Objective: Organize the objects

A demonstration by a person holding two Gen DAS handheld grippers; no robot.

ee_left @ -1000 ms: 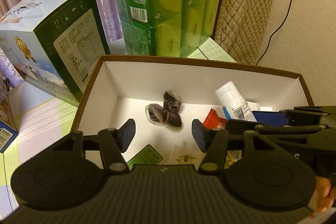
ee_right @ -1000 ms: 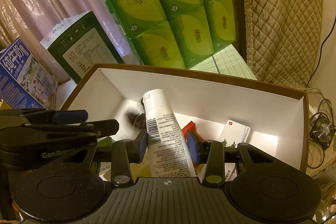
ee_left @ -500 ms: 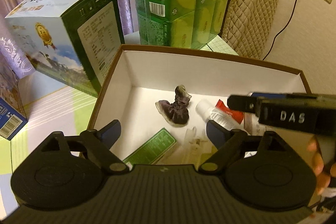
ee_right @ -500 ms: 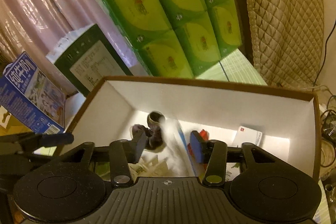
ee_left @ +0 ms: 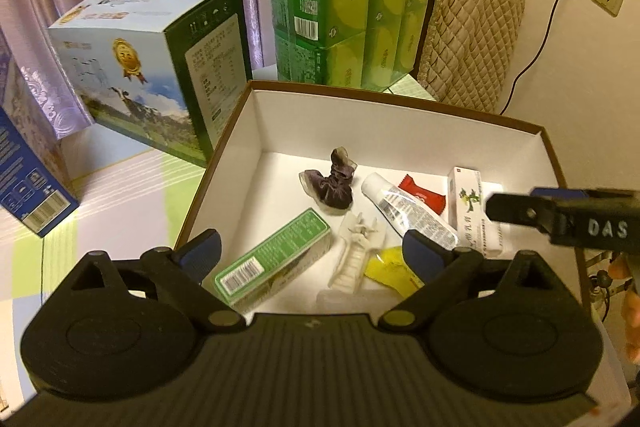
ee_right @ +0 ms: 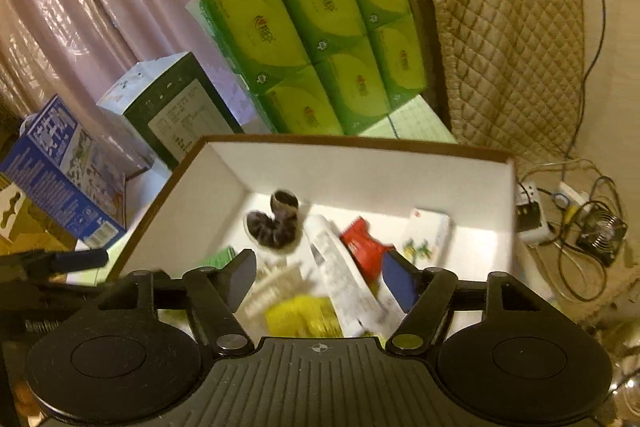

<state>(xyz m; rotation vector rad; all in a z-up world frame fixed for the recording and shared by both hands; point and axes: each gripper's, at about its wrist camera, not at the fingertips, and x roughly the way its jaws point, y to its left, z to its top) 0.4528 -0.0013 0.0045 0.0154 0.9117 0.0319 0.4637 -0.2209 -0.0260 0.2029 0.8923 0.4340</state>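
A brown-rimmed box (ee_left: 400, 103) with a white inside holds a white tube (ee_left: 404, 207), a dark purple scrunchie (ee_left: 332, 183), a red packet (ee_left: 425, 195), a white carton (ee_left: 472, 213), a green carton (ee_left: 276, 259), a white clip (ee_left: 356, 255) and a yellow packet (ee_left: 392, 269). My left gripper (ee_left: 310, 253) hangs open over the box's near side, holding nothing. My right gripper (ee_right: 318, 279) is open above the white tube (ee_right: 340, 275), which lies loose beside the red packet (ee_right: 364, 247) and scrunchie (ee_right: 276, 223). In the left wrist view the right gripper (ee_left: 520, 211) comes in side-on from the right.
Behind the box (ee_right: 360, 141) stand a stack of green tissue packs (ee_left: 344, 3) and a milk carton case (ee_left: 152, 67). A blue case (ee_left: 28, 179) sits at left. A quilted cover (ee_right: 500, 39) and floor cables with a small fan (ee_right: 600, 235) lie at right.
My right gripper let go of the white tube, which now lies in the box, then opened wide and drew back. My left gripper opened wider and pulled back too.
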